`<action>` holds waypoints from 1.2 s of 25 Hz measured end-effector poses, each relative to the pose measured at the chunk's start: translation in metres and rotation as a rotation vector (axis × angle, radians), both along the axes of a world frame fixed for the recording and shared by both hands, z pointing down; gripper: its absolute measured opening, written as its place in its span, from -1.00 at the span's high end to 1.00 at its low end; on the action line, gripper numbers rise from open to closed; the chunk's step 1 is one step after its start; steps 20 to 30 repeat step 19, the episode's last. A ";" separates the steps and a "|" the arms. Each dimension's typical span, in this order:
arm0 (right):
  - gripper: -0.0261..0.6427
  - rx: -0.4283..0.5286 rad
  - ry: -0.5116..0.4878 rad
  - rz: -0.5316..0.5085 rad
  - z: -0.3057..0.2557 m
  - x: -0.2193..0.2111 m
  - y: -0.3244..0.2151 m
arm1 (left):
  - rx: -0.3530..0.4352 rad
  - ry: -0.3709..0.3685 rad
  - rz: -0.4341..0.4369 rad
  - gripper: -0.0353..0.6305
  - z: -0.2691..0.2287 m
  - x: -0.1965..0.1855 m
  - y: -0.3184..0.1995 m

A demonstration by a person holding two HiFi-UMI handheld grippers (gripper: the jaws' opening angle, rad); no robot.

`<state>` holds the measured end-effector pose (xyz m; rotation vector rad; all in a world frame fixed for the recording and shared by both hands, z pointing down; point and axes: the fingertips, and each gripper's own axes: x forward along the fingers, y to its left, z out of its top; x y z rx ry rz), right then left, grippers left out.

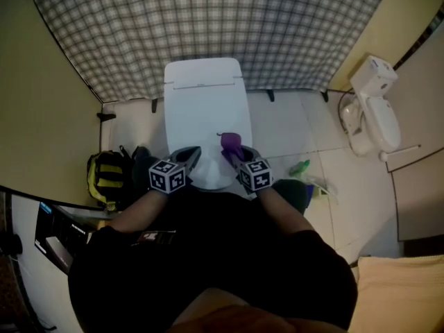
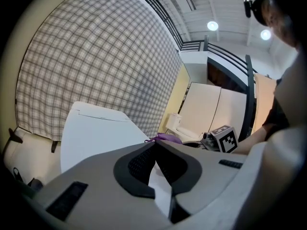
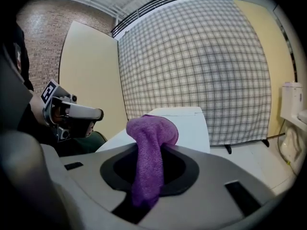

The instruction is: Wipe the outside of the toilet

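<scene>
No words, numbers or brand names can be read anywhere. The marker cubes on the left tool (image 1: 194, 153) and right tool (image 1: 228, 152), at the front of the white ceramic toilet (image 1: 205, 96), bear only black-and-white square patterns. A small reddish label (image 1: 156, 238) on the person's dark clothing, nearer the camera than the toilet, is too small to read.

Bag (image 1: 104, 175) crowds toilet (image 1: 205, 109) left side; green object (image 1: 300, 166) right

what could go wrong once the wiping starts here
1. The purple cloth sits bunched as a narrow strip in the right tongs; it may slip out, or the bare tongs may scrape the toilet.
2. A green object lies on the floor right of the toilet; wiping that side could knock it.
</scene>
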<state>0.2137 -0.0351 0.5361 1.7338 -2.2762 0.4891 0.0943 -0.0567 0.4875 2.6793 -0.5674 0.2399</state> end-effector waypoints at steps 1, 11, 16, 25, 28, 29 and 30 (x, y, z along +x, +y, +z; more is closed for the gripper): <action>0.65 0.004 0.005 -0.003 -0.001 -0.001 -0.001 | 0.002 -0.001 -0.001 0.88 0.000 -0.001 0.000; 0.65 0.006 0.022 -0.030 -0.012 -0.017 -0.008 | 0.015 0.000 -0.016 0.88 -0.003 -0.018 -0.001; 0.65 0.003 0.025 -0.034 -0.012 -0.020 -0.012 | 0.015 0.002 -0.020 0.88 -0.003 -0.022 -0.003; 0.65 0.000 0.030 -0.032 -0.010 -0.020 -0.014 | 0.015 0.003 -0.018 0.88 -0.004 -0.022 -0.006; 0.65 0.000 0.030 -0.032 -0.010 -0.020 -0.014 | 0.015 0.003 -0.018 0.88 -0.004 -0.022 -0.006; 0.65 0.000 0.030 -0.032 -0.010 -0.020 -0.014 | 0.015 0.003 -0.018 0.88 -0.004 -0.022 -0.006; 0.65 0.000 0.030 -0.032 -0.010 -0.020 -0.014 | 0.015 0.003 -0.018 0.88 -0.004 -0.022 -0.006</action>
